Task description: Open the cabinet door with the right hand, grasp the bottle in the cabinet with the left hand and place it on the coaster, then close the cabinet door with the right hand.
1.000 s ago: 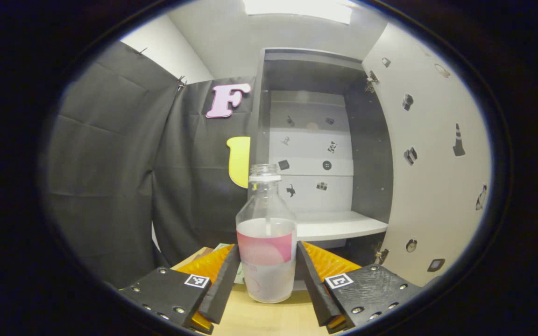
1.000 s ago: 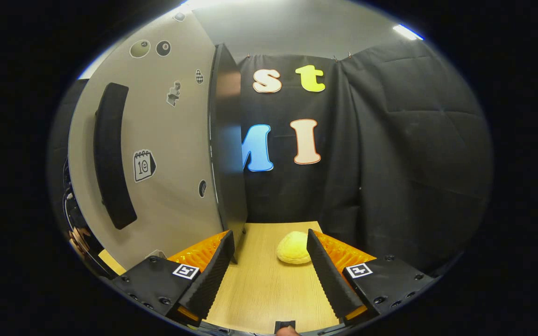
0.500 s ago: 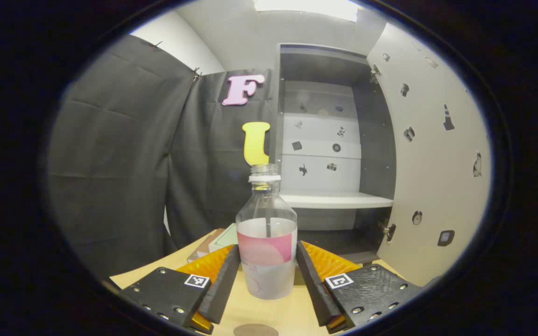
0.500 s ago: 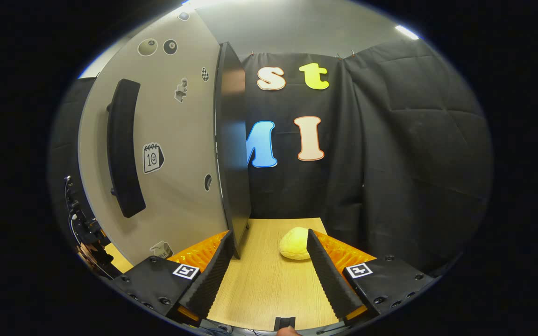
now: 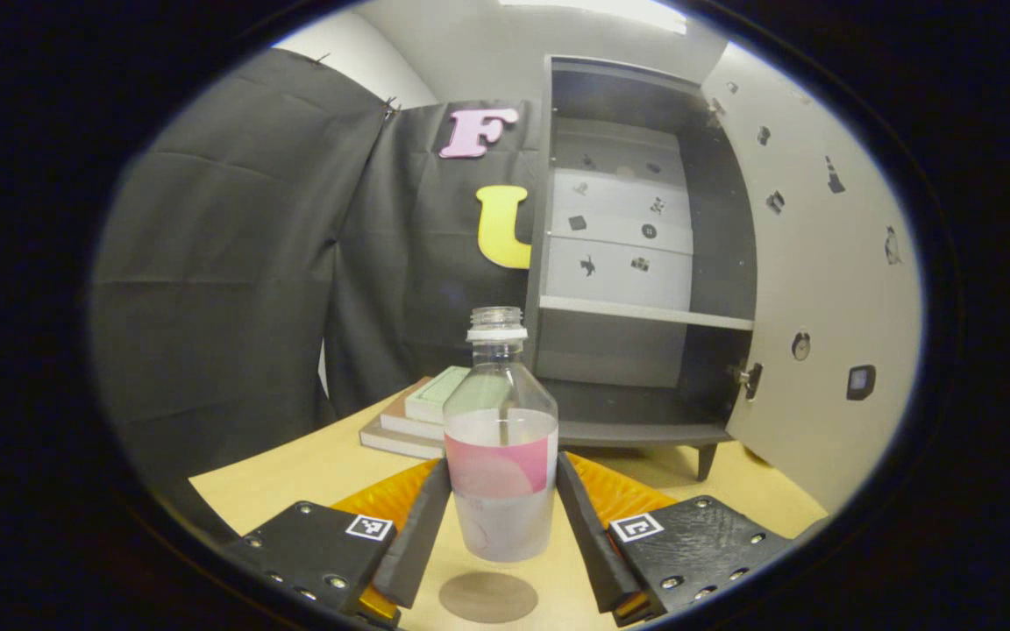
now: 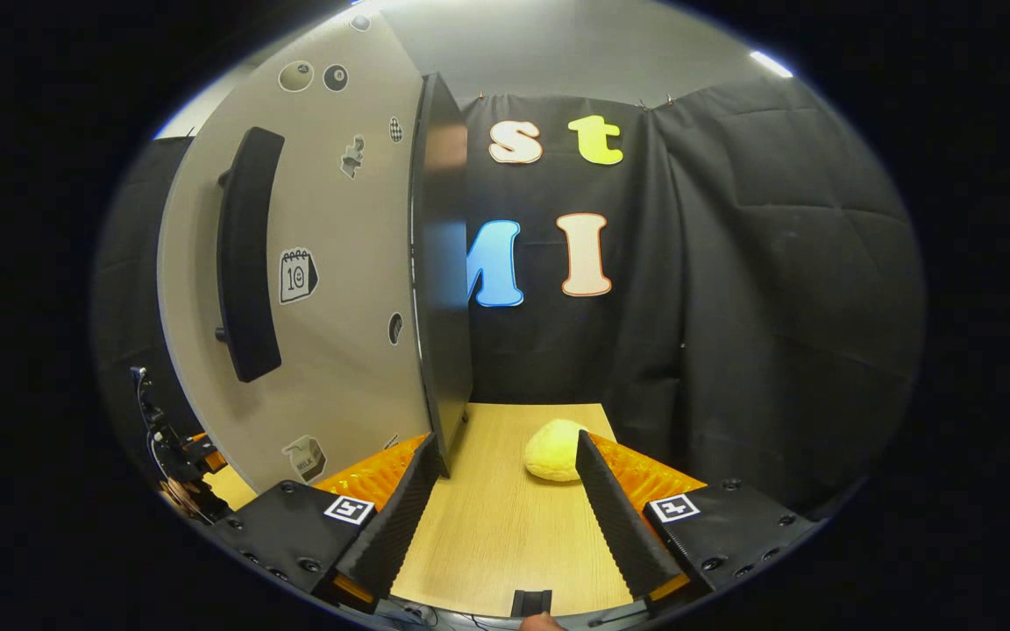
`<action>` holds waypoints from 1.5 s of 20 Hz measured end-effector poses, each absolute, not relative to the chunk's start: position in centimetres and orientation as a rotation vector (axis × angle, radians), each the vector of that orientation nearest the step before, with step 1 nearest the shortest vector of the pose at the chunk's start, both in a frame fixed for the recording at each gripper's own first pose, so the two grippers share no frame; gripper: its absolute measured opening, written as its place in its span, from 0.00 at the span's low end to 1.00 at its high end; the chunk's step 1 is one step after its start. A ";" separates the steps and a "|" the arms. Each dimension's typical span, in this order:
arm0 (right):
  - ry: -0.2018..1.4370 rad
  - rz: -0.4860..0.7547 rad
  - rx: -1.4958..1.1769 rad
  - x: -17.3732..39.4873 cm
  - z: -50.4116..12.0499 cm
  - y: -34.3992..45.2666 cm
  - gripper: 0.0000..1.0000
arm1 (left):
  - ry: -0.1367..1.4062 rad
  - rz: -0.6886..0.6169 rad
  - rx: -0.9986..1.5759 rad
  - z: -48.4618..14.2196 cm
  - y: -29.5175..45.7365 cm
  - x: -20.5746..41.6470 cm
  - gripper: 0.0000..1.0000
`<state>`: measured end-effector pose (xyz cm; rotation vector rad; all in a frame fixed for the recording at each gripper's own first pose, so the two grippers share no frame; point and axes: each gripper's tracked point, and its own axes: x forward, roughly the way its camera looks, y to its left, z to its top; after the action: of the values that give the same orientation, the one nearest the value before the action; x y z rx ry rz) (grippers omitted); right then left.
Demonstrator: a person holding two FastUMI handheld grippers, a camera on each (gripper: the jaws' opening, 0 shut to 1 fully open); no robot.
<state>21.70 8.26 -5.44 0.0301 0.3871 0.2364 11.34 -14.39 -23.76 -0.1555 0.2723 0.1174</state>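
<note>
A clear uncapped bottle (image 5: 500, 456) with a pink label and a little liquid hangs just above the table, with my left gripper (image 5: 502, 491) shut on its lower body. A round brown coaster (image 5: 487, 597) lies on the wood right below and in front of the bottle. Behind stands the grey cabinet (image 5: 636, 350), its door (image 5: 821, 289) swung open to the right. In the right gripper view my right gripper (image 6: 505, 517) stands open over the table, beside the door's outer face (image 6: 338, 289) and lower than its black handle (image 6: 246, 263).
A small stack of books (image 5: 417, 416) lies left of the cabinet on the wooden table (image 5: 295, 482). A yellow rounded lump (image 6: 555, 450) rests on the table beyond my right fingers. The door's edge (image 6: 439, 289) stands close to my right gripper's left finger.
My left gripper has drawn back from the cabinet and come down with the bottle, and the coaster has come into view beneath it. The right gripper has barely shifted.
</note>
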 end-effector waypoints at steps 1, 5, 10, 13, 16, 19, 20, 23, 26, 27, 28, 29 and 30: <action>0.392 0.236 0.027 21.7 -5.6 8.1 0.98 | 0.284 0.123 -0.157 -24.9 -14.4 11.0 0.75; 0.396 0.229 0.023 21.7 -5.9 7.8 0.98 | 0.337 0.126 -0.144 -28.6 -14.9 10.4 0.75; 0.402 0.233 0.004 21.7 -6.0 7.6 0.98 | 0.391 0.141 -0.134 -32.2 -14.9 9.4 0.75; 0.405 0.240 0.007 21.9 -6.0 8.1 0.98 | 0.405 0.155 -0.110 -33.6 -14.9 9.0 0.72; 0.409 0.245 -0.008 21.9 -6.3 8.4 0.98 | 0.389 0.166 -0.104 -33.7 -14.9 8.8 0.73; 0.410 0.255 -0.008 22.0 -6.3 8.8 0.98 | 0.396 0.178 -0.099 -33.9 -15.1 8.1 0.74; 0.409 0.255 -0.006 22.0 -6.2 8.8 0.98 | 0.398 0.182 -0.095 -33.8 -15.1 8.0 0.74; 0.412 0.262 0.008 22.2 -6.4 9.1 0.98 | 0.414 0.180 -0.086 -33.7 -15.5 7.5 0.72; 0.410 0.276 0.011 22.4 -6.5 9.4 0.98 | 0.427 0.176 -0.081 -33.5 -15.6 7.0 0.75; 0.408 0.280 0.011 22.4 -6.4 9.5 0.98 | 0.431 0.184 -0.081 -33.6 -15.6 6.8 0.75; 0.407 0.285 0.013 22.4 -6.4 9.6 0.98 | 0.433 0.187 -0.085 -33.4 -15.5 6.7 0.74; 0.406 0.287 0.014 22.4 -6.4 9.6 0.98 | 0.435 0.193 -0.090 -33.3 -15.6 6.4 0.86; 0.404 0.288 0.017 22.5 -6.3 9.6 0.98 | 0.440 0.196 -0.089 -33.1 -15.7 6.2 0.84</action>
<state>22.54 9.64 -6.29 0.0169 0.4042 0.2884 6.23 -15.71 -33.07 -0.0892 0.4399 0.1959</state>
